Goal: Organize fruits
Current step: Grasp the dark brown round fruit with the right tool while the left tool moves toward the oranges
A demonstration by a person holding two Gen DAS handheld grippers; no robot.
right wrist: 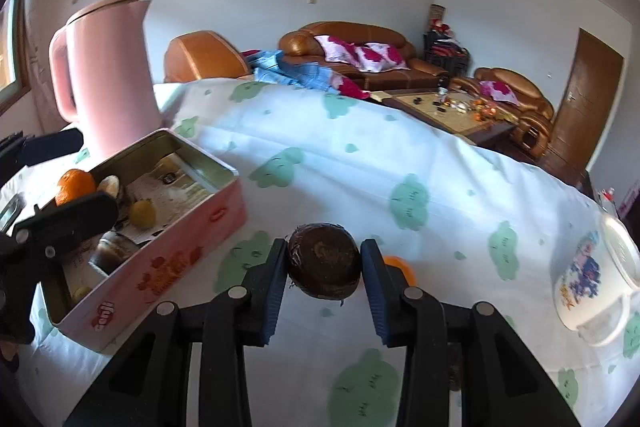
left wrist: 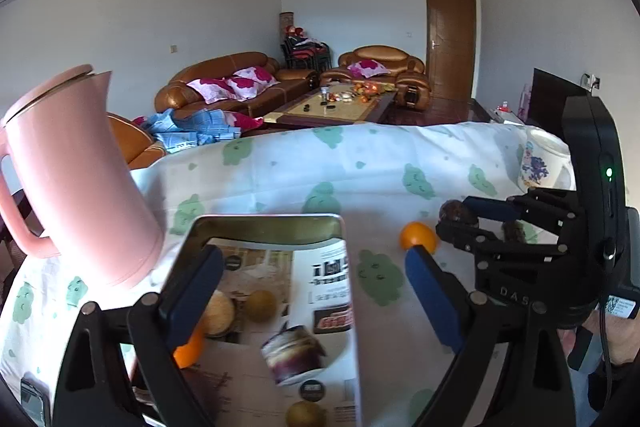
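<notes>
Clamped between the blue pads of the right tongs (right wrist: 324,263) sat a dark brown, round, rough-skinned fruit (right wrist: 324,261), lifted clear of the white cloth with green cloud prints (right wrist: 360,163) that covered the worktop. Just behind the right-hand pad, partly hidden by it, a small orange fruit (right wrist: 398,267) lay on the cloth. Left of these tongs stood a pink rectangular metal tin (right wrist: 168,251), open at the top, lined with printed paper and holding an orange (right wrist: 74,185), a yellow-green round fruit (right wrist: 142,213) and a dark jar-like thing. Beyond the tin rose a tall pink plastic kettle (right wrist: 108,75). Far right of the tongs stood a white mug with a blue flower print (right wrist: 588,291).

The left tongs (left wrist: 314,291) stood wide apart above the tin's open top, with nothing between the pads.
</notes>
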